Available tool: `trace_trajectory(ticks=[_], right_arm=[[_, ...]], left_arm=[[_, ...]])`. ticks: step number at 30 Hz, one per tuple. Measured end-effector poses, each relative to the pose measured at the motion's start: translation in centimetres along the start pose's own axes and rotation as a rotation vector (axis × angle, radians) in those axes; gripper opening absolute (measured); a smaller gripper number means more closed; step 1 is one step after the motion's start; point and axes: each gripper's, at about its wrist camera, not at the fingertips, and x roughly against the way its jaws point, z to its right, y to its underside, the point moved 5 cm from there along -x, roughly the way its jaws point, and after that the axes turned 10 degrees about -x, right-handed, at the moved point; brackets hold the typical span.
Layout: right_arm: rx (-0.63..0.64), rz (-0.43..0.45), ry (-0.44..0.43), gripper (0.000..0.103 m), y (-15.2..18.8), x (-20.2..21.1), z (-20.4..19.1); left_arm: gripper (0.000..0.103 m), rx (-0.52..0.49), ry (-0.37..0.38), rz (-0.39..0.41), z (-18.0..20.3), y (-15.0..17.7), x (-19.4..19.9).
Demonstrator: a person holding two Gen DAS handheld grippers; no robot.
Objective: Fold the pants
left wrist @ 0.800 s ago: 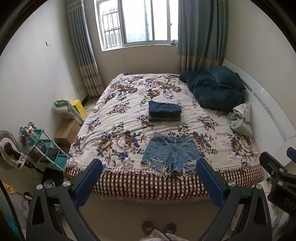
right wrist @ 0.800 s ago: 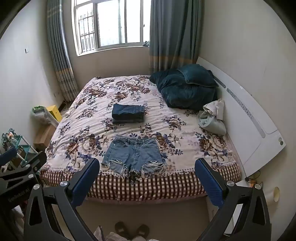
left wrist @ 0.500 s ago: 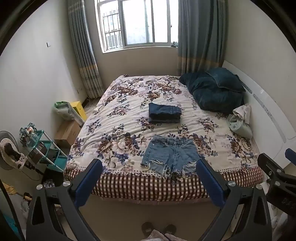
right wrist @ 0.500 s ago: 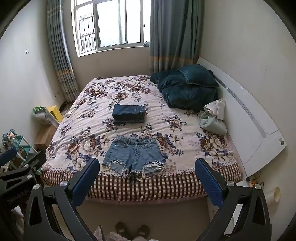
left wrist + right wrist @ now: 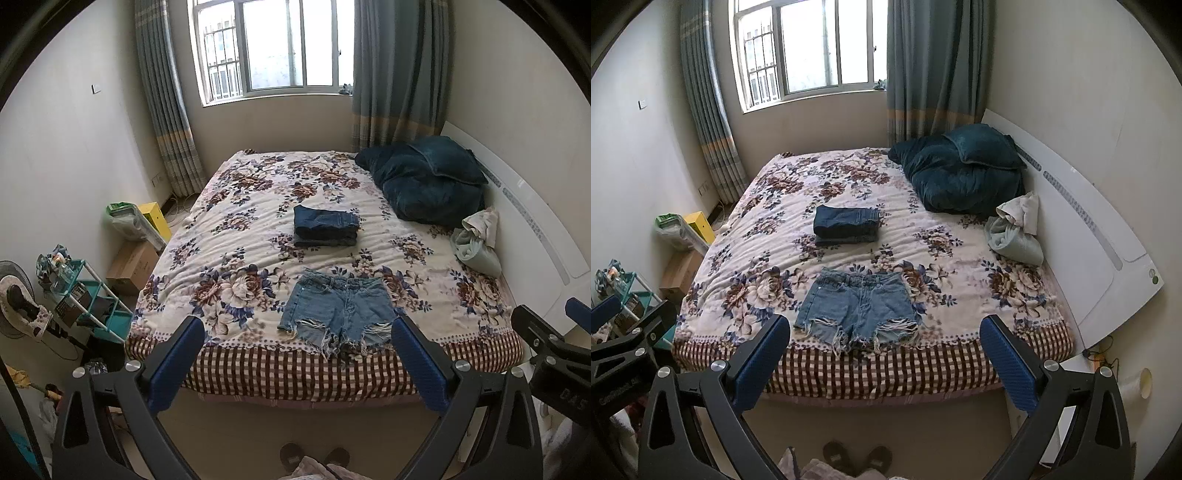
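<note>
Light blue denim shorts [image 5: 338, 308] [image 5: 858, 306] lie flat near the foot edge of a floral bed [image 5: 229, 258] [image 5: 768, 229], waistband away from me, frayed hems toward me. A folded stack of dark jeans [image 5: 326, 226] [image 5: 846, 223] sits mid-bed behind them. My left gripper [image 5: 297, 352] is open and empty, held back from the bed above the floor. My right gripper [image 5: 884, 350] is open and empty too, also short of the bed. The right gripper shows at the right edge of the left wrist view [image 5: 546, 343].
A dark teal quilt [image 5: 424, 184] [image 5: 960, 173] and a pale bundle of clothes [image 5: 476, 240] [image 5: 1015, 232] lie by the white headboard [image 5: 1089, 221]. A teal rack [image 5: 85, 295], cardboard box [image 5: 133, 262] and fan [image 5: 14, 295] stand left of the bed. Slippers [image 5: 855, 458] are on the floor.
Both grippers have drawn back and risen slightly; the bed sits a little lower and farther in both views. The shorts and jeans have not moved.
</note>
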Motion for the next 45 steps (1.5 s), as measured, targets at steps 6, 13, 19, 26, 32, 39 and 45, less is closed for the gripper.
trace_trajectory(ticks=[6,13,19,26,32,39,45], right_arm=[[-0.007,0.002,-0.004,0.103,0.0,0.3,-0.1],[-0.010,-0.004,-0.003,0.103,0.0,0.3,0.0],[-0.005,-0.010,-0.003,0.103,0.3,0.1,-0.1],[-0.007,-0.008,-0.004,0.103,0.4,0.2,-0.1],[-0.003,-0.009,-0.003,0.103,0.3,0.1,-0.1],[-0.006,-0.008,-0.001,0.103,0.3,0.0,-0.2],[-0.008,0.002,0.004,0.103,0.4,0.0,0.3]], left_arm=[[0.103,-0.011,0.005,0.001,0.5,0.1,0.2],[0.103,-0.022,0.003,0.011,0.7,0.4,0.4],[0.103,-0.020,0.005,0.004,0.9,0.5,0.3],[0.103,-0.020,0.003,0.008,0.8,0.6,0.3],[0.103,-0.021,0.001,0.006,0.7,0.9,0.4],[0.103,-0.020,0.002,0.007,0.6,0.6,0.3],[0.103,-0.021,0.004,0.007,0.9,0.6,0.3]])
